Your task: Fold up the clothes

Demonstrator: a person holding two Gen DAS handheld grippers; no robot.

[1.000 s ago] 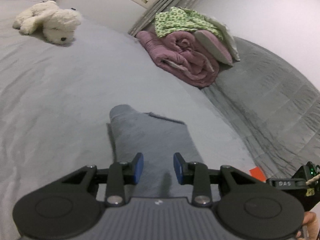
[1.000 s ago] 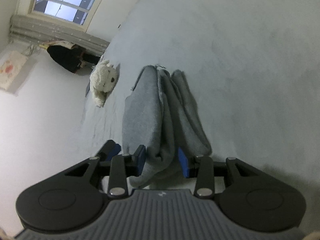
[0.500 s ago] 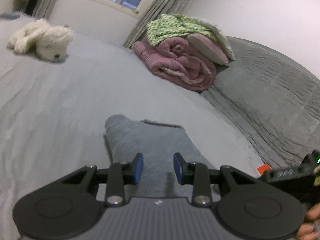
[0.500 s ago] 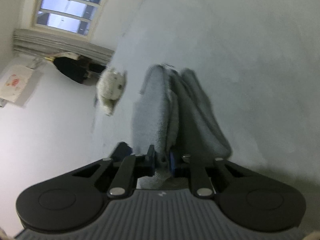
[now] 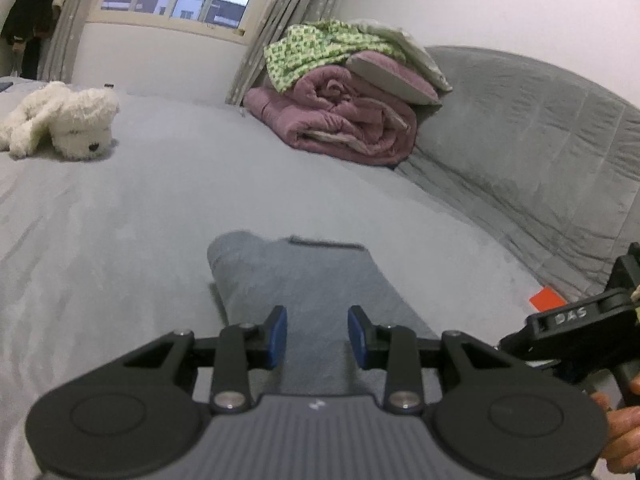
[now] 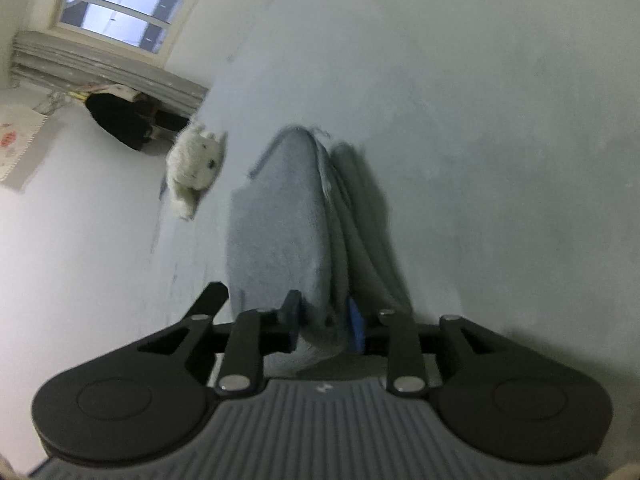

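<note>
A grey folded garment (image 5: 304, 276) lies lengthwise on the grey bed (image 5: 120, 220). My left gripper (image 5: 317, 336) hovers open just above its near end, with nothing between the blue pads. In the right wrist view the garment (image 6: 280, 232) appears edge-on, its layers bunched. My right gripper (image 6: 325, 322) has the near end of that bundle between its jaws. The jaws are opening, and the cloth still fills the gap and touches both pads. The right gripper's black body (image 5: 580, 320) shows at the right edge of the left wrist view, with a hand (image 5: 624, 420) below it.
A white plush dog (image 5: 68, 124) lies far left on the bed, also seen as a plush dog (image 6: 194, 164). A rolled pink quilt (image 5: 340, 120) under green patterned cloth (image 5: 316, 48) sits at the back. A grey quilted cover (image 5: 520, 140) slopes along the right. An orange tag (image 5: 546, 298) lies nearby.
The left gripper has rolled so the room now looks level, staying open over the garment. The right jaws squeezed tight on the bunched cloth, then widened again.
</note>
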